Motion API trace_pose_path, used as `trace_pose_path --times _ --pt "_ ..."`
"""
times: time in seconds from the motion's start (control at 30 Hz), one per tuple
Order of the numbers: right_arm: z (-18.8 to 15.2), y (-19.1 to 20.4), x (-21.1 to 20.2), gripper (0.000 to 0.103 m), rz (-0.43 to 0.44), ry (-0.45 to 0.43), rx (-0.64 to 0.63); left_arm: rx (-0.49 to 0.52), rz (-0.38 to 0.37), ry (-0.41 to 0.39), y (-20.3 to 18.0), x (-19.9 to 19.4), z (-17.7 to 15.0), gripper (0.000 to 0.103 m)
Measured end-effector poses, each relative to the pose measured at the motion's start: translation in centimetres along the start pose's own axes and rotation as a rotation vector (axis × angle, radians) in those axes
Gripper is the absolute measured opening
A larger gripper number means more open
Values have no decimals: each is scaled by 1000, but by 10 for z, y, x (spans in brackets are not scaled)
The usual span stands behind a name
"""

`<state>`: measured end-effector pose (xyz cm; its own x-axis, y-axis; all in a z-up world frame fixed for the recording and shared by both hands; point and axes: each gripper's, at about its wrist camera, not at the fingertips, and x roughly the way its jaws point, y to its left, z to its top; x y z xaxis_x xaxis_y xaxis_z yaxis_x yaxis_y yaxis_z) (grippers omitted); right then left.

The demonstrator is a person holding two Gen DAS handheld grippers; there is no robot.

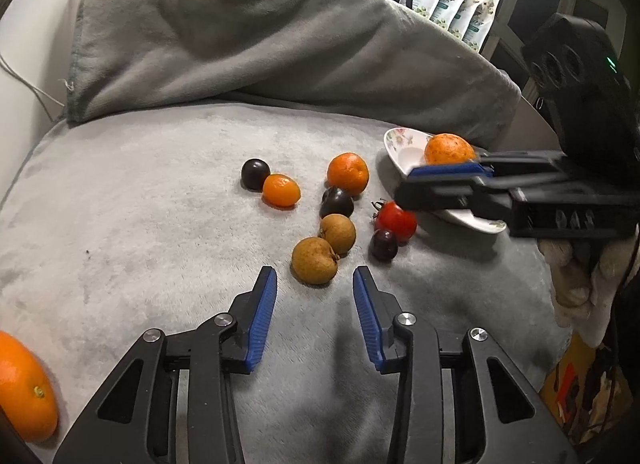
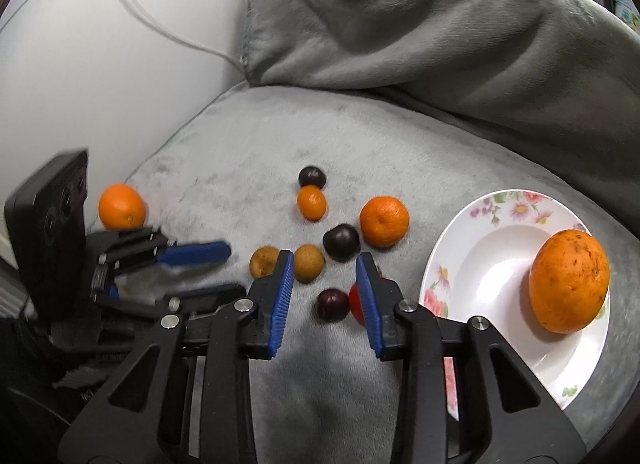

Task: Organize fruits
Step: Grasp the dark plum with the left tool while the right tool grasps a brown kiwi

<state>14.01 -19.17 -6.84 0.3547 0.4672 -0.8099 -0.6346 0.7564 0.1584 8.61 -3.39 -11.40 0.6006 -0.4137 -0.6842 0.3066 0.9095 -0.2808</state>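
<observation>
Seen from the right wrist camera, a smooth round orange (image 2: pixel 122 205) sits alone at the far left on the grey plush blanket (image 2: pixel 240 151), beyond the left gripper (image 2: pixel 208 270), whose blue-padded jaws stand apart with nothing between them. Ahead of the right gripper (image 2: pixel 325 266), also parted and holding nothing, lies the loose cluster still to be sorted: two brown round fruits (image 2: pixel 308 262) just off its left finger, a small dark plum (image 2: pixel 312 177) touching a small orange kumquat (image 2: pixel 311 202) farther ahead, a larger dark plum (image 2: pixel 341 242) beside a ribbed mandarin (image 2: pixel 384 220), and, nearest the jaws, another dark plum (image 2: pixel 333 304) next to a red tomato (image 2: pixel 355 302) partly hidden behind the right finger. To the right of that gripper rests a white floral-rimmed ceramic plate (image 2: pixel 472 248) carrying only one large speckled orange (image 2: pixel 569 281). As a judgement, sorting has barely begun: one fruit is plated, nine remain on the blanket.
</observation>
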Motion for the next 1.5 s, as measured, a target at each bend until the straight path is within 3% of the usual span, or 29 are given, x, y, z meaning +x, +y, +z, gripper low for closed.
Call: trace_pose_path --times 0.57,1.17,1.4,1.5 --pt "-26 17 6 29 -69 63 -120 -17 -17 41 8 13 8 33" --pt "-29 11 28 29 -86 71 -27 -15 -47 75 7 28 15 33" --pt "-26 11 36 29 -108 72 -25 -21 -49 81 9 30 15 29" --pt "-26 12 38 23 -113 72 -25 -22 -51 80 9 30 15 27"
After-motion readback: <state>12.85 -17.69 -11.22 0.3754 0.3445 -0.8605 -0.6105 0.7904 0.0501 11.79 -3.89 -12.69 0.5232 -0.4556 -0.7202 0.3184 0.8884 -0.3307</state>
